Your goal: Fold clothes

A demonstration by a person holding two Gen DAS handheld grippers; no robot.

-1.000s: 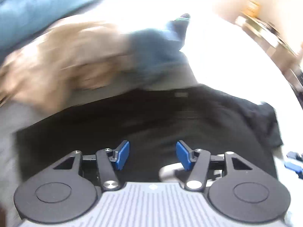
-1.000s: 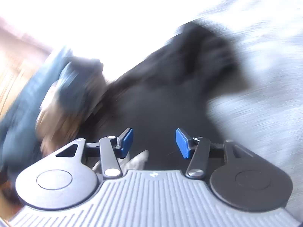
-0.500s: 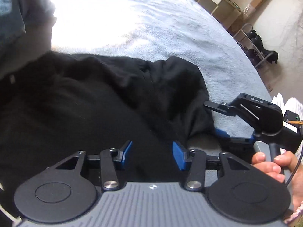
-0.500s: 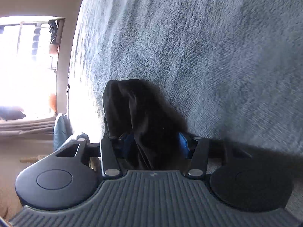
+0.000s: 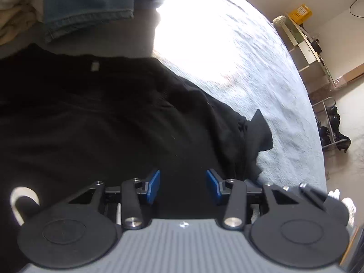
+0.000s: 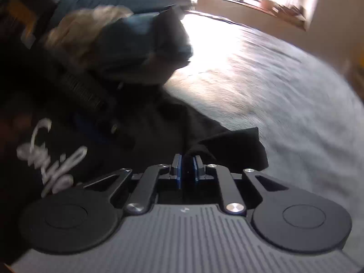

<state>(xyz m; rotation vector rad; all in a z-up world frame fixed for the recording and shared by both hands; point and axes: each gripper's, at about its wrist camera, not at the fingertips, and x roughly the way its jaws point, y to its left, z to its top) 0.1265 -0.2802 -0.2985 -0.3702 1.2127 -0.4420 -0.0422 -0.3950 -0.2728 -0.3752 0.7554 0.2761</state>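
A black T-shirt point(image 5: 102, 122) lies spread on a grey bed cover point(image 5: 261, 72), its neck label toward the far side. My left gripper point(image 5: 183, 187) hovers open just above the shirt's body, nothing between its blue pads. In the right wrist view the same black shirt point(image 6: 154, 122) shows white script lettering at the left. My right gripper point(image 6: 187, 167) is shut on the shirt's sleeve point(image 6: 236, 145), whose edge pokes up past the fingertips. That sleeve point(image 5: 259, 134) sticks out at the shirt's right edge in the left wrist view.
Jeans point(image 5: 88, 6) and a beige garment point(image 5: 13, 22) are piled at the far left of the bed. A shelf unit point(image 5: 304, 43) and a shoe rack point(image 5: 329, 127) stand on the floor to the right. The bed cover point(image 6: 284, 91) stretches bare toward the window.
My right gripper has closed on the black sleeve that sat between its open jaws, and it has swung round to face the window. The left gripper stayed open and shifted left over the shirt.
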